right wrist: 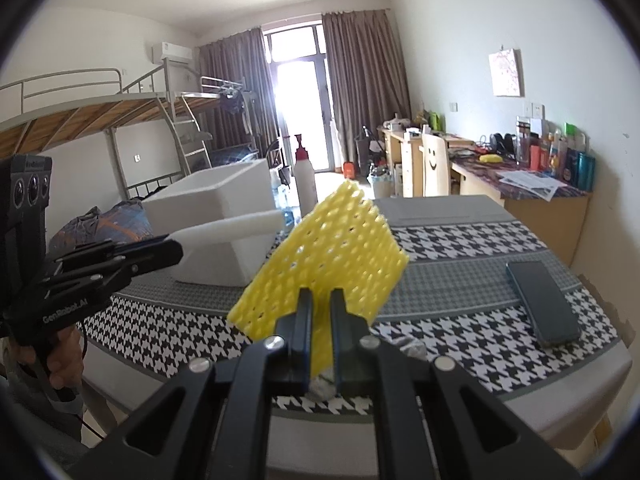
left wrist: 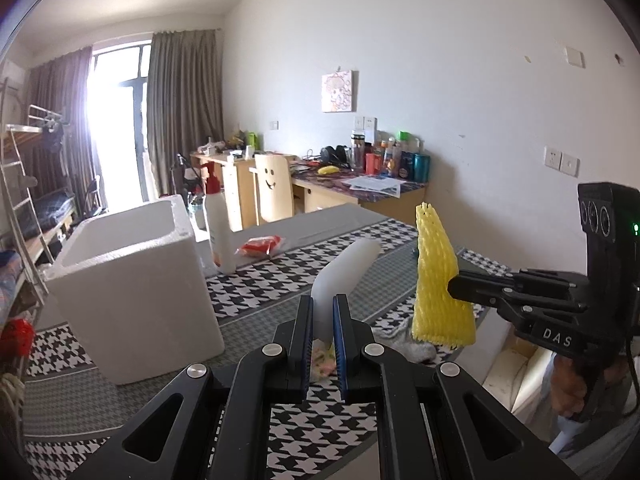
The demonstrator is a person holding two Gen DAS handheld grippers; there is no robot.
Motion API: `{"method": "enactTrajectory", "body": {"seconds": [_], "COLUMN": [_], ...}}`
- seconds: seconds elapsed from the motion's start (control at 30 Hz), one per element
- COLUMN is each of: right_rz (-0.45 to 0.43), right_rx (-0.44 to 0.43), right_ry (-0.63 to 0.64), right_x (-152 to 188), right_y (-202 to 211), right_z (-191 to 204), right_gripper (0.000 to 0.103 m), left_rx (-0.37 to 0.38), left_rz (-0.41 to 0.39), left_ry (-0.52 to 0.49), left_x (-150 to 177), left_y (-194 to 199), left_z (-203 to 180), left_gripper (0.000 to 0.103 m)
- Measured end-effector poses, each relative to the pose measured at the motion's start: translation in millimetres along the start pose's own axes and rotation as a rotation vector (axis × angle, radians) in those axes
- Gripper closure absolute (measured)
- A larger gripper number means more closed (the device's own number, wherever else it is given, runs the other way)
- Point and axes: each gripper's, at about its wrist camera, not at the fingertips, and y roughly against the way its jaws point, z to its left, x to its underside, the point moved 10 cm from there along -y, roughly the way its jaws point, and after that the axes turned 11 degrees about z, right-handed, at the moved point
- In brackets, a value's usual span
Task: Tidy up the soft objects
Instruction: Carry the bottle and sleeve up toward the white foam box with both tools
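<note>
Carrying step: left gripper (left wrist: 322, 330) pinching white foam roll (left wrist: 345, 270), right gripper (right wrist: 320, 334) pinching yellow foam net (right wrist: 324, 256), both above table (right wrist: 460, 280). Next, probably moving both over foam box (left wrist: 132, 280), then releasing.

"DAS" on right gripper (left wrist: 452, 292); "GenRobot.AI" on left gripper (right wrist: 176, 248).

The room is lit by daylight from the balcony door (left wrist: 116, 120), which is blown out to white glare. Straight lines are bent by fisheye distortion, and the corners are blacked out.
</note>
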Motion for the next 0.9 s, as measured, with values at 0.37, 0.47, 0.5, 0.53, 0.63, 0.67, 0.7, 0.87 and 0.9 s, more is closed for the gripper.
{"method": "enactTrajectory", "body": {"seconds": [0.37,0.47,0.5,0.53,0.63,0.67,0.7,0.87,0.9], "right_rz": [-0.045,-0.052,-0.054,-0.056,-0.065,-0.069,-0.073,-0.091,-0.093], "right_rx": [-0.038,-0.043,-0.045,-0.044,-0.044,-0.045,-0.045,-0.044,-0.044], "right_ry": [0.010,0.014,0.013,0.012,0.009,0.009,0.009,0.008,0.009], "right_x": [-20.7,-25.9,-27.9,-30.0,-37.0,-39.2,-41.4,-55.4,-58.1], "right_y": [-1.3,-1.4,-1.7,-2.0,-2.5,-2.2,-2.0,-0.9,-1.2], "right_z": [9.5,11.4,11.5,11.3,11.6,11.8,11.9,13.6,14.8], "right_gripper": [0.093,0.093,0.093,0.093,0.093,0.093,0.093,0.093,0.093], "left_rx": [-0.088,-0.106,-0.111,-0.118,-0.147,-0.155,-0.162,-0.180,-0.186], "left_rz": [-0.056,-0.068,-0.073,-0.078,-0.093,-0.098,-0.106,-0.125,-0.129], "left_ry": [-0.013,-0.013,-0.015,-0.016,-0.020,-0.022,-0.021,-0.017,-0.017], "left_x": [-25.8,-34.3,-37.3,-40.5,-50.0,-53.3,-56.6,-67.4,-69.7], "left_y": [6.8,6.4,6.6,6.6,5.5,5.3,5.7,8.2,8.5], "left_z": [10.5,13.8,14.8,16.0,20.6,22.2,23.7,31.4,32.4], "left_gripper": [0.093,0.093,0.093,0.093,0.093,0.093,0.093,0.093,0.093]}}
